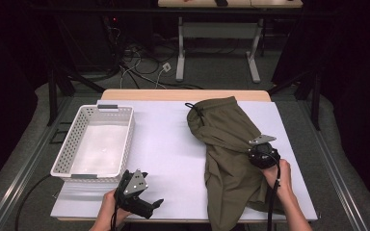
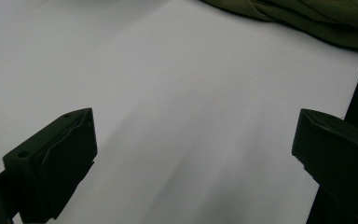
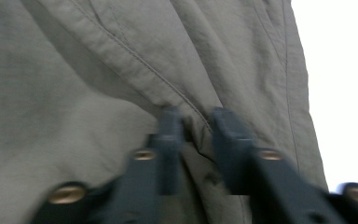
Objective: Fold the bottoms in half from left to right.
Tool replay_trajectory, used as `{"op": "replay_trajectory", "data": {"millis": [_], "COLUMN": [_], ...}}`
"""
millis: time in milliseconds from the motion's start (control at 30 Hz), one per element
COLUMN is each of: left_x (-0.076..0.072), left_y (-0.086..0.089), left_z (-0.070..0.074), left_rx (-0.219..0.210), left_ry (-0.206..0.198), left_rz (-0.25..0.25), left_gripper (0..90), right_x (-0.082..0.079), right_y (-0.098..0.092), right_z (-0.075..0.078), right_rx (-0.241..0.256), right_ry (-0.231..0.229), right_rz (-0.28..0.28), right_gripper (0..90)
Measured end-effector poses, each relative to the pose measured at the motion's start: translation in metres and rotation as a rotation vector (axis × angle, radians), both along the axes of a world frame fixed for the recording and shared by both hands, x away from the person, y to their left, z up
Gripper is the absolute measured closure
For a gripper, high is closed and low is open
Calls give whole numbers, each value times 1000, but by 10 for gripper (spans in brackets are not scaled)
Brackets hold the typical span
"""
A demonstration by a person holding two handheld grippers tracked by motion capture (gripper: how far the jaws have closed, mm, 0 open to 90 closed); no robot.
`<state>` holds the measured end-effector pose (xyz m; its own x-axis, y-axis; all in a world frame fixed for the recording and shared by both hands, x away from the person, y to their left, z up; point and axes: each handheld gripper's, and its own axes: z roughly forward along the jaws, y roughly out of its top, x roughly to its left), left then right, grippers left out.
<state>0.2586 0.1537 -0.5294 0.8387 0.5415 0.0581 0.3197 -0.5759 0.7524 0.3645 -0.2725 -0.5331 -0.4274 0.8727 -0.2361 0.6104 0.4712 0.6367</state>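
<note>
An olive-green garment [image 1: 226, 144] with a black drawstring lies crumpled on the right half of the white table [image 1: 168, 144], its lower end hanging over the front edge. My right gripper [image 1: 257, 148] rests on the garment's right side. In the right gripper view its jaws [image 3: 198, 126] stand close together, pinching a raised fold of the cloth [image 3: 98, 70] beside a seam. Near the front edge, my left gripper [image 1: 155, 205] hovers above bare table, open, with nothing between its jaws [image 2: 193, 154]. The garment's edge [image 2: 307, 18] shows far ahead of it.
A white perforated basket [image 1: 72, 144] stands at the table's left side, with nothing in it. Beyond the table are a grey floor with cables [image 1: 139, 62] and another desk's legs [image 1: 180, 53]. Dark curtains close both sides.
</note>
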Motion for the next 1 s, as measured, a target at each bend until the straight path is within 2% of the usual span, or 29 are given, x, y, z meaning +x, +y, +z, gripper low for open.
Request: {"op": "replay_trajectory", "data": {"millis": [100,200,333,367,467,533,600,667,733,867,1000], "left_x": [-1,-1,-1,-1,1,1,1,0,0,0,0], "left_y": [0,-2,-2,-2,-1,-2,-2,-2,-2,-2,-1], "left_z": [0,0,0,0,0,-1,-1,-1,-1,-1,-1], "left_rx": [0,3,5,4,3,2,2,4,3,7,6], "left_ry": [-7,-7,-10,-8,-2,0,3,0,0,-3,-6], "left_rz": [2,3,-3,-3,-4,-6,-7,-8,-7,-6,-4], "left_gripper": [0,0,0,0,0,0,0,0,0,0,0], "right_x": [-1,-2,2,2,8,11,14,17,17,13,8], "right_y": [5,12,26,26,41,48,51,52,53,48,38], "right_z": [6,13,15,15,11,7,3,-2,-3,3,20], "right_rx": [21,41,12,12,-8,-48,-62,-70,-78,-81,-35], "right_ry": [-13,-23,-8,-8,9,24,39,25,25,-26,-104], "right_rz": [17,58,119,119,172,188,198,182,172,147,109], "right_gripper": [418,333,280,280,280,352,555,761,881,899,900]}}
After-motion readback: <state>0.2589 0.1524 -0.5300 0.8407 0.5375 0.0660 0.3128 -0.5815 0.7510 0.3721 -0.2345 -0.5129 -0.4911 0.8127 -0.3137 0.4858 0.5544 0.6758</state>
